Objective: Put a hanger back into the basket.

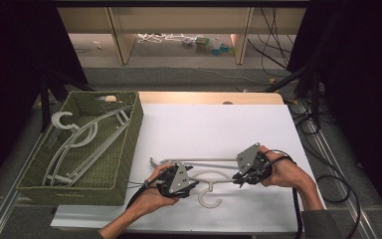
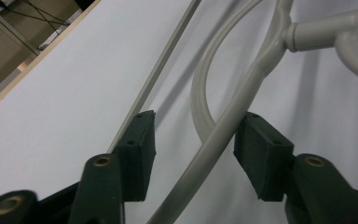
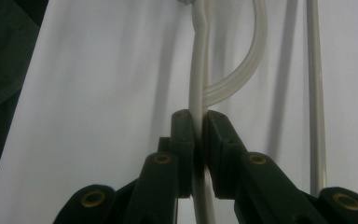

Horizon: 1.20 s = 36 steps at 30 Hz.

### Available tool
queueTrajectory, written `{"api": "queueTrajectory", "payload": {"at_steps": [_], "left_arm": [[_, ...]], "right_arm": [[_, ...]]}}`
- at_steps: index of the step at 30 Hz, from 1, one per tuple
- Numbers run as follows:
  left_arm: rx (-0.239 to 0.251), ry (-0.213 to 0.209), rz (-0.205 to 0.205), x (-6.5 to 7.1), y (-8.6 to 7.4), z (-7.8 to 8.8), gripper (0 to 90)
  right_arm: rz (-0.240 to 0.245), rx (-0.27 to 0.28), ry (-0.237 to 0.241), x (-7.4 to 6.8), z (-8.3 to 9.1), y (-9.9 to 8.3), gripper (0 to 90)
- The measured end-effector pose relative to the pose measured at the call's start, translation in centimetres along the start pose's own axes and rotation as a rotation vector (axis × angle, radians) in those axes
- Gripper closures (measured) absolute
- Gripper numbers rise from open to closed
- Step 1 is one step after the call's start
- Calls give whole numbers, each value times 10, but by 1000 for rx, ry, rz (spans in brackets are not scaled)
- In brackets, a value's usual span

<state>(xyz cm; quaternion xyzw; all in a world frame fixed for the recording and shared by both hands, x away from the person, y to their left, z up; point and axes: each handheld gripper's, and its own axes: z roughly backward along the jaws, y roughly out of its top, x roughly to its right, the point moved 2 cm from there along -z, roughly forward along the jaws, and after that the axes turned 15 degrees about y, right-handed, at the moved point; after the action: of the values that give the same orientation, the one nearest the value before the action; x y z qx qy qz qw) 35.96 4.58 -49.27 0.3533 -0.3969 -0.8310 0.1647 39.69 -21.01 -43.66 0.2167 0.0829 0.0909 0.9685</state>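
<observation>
Pinching smooth grey plastic hanger [image 1: 210,180], right gripper [image 3: 198,122]; left gripper [image 2: 196,140] fingers apart, seemingly untouching.

The left claw [image 2: 193,144] stands with its two black jaws apart over the white surface [image 2: 65,107]. A pale grey hanger [image 2: 223,135] runs up between them, its arm close to the right jaw, a gap at each side. Its straight bar [image 2: 161,65] passes just behind the left jaw, and its hook neck [image 2: 326,32] juts off at the upper right
</observation>
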Motion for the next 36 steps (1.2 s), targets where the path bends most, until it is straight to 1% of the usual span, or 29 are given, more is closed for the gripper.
{"api": "queueTrajectory", "payload": {"at_steps": [2, 4, 5, 6, 8, 9, 10, 11, 12, 13, 14, 16, 17, 18, 19, 22, 23, 24, 25, 26, 27, 29, 30, 31, 33, 36], "left_arm": [[3, -10, -19, 1, 1, 0, 532], [10, -16, -36, 2, 1, -1, 575], [11, -21, -49, 2, 2, -1, 588], [17, -24, -63, 3, 3, -1, 614], [25, -27, -99, 3, 5, 1, 670], [33, -24, -129, 1, 7, 2, 670], [38, -22, -150, 1, 9, 3, 677], [43, -24, -163, 0, 11, 5, 684], [42, -31, -170, 0, 13, 7, 689], [41, -28, -186, -1, 14, 9, 694], [42, -35, -195, -1, 16, 10, 700], [58, -47, -215, -1, 19, 13, 718], [63, -53, -220, -1, 20, 14, 730], [67, -50, -240, -2, 22, 16, 735], [66, -63, -252, -1, 23, 17, 743], [71, -59, -289, -4, 26, 21, 760], [74, -61, -295, -5, 26, 22, 760], [77, -62, -299, -5, 27, 22, 762], [76, -76, -303, -5, 27, 23, 766], [79, -75, -316, -6, 28, 23, 771], [80, -79, -324, -6, 29, 24, 783], [79, -92, -325, -5, 30, 26, 787], [76, -96, -313, -5, 31, 27, 791], [72, -102, -300, -6, 32, 28, 793], [71, -118, -265, -9, 34, 30, 794], [58, -127, -231, -12, 36, 33, 795]], "right_arm": [[6, 3, 1, 0, 0, 0, 822], [5, 2, -1, 0, 0, 0, 822], [-1, 1, 3, 0, 0, 0, 822], [5, 5, 6, 0, 0, 0, 822], [8, 10, -4, -1, 2, 1, 823], [8, 10, -4, -1, 2, 1, 823], [14, 9, -8, -1, 4, 1, 822], [18, 20, -2, -2, 5, 1, 823], [28, 22, -9, -2, 6, 2, 823], [25, 29, -4, -3, 8, 1, 823], [29, 34, -8, -3, 9, 1, 823], [29, 46, -12, -3, 11, 1, 823], [34, 53, -6, -4, 12, 0, 824], [38, 60, -3, -4, 13, 0, 825], [45, 73, 11, -4, 13, 0, 824], [60, 92, 9, -5, 16, 1, 822], [60, 92, 9, -5, 16, 1, 822], [56, 106, 21, -6, 17, 1, 821], [60, 110, 15, -6, 17, 1, 818], [56, 115, 17, -6, 18, 1, 816], [50, 121, 8, -6, 19, 1, 806], [57, 124, 8, -5, 18, 1, 802], [45, 127, 14, -5, 19, 1, 794], [39, 134, -2, -5, 20, 1, 785], [26, 150, -7, -4, 21, 1, 775], [13, 179, -22, -3, 23, 1, 747]]}}
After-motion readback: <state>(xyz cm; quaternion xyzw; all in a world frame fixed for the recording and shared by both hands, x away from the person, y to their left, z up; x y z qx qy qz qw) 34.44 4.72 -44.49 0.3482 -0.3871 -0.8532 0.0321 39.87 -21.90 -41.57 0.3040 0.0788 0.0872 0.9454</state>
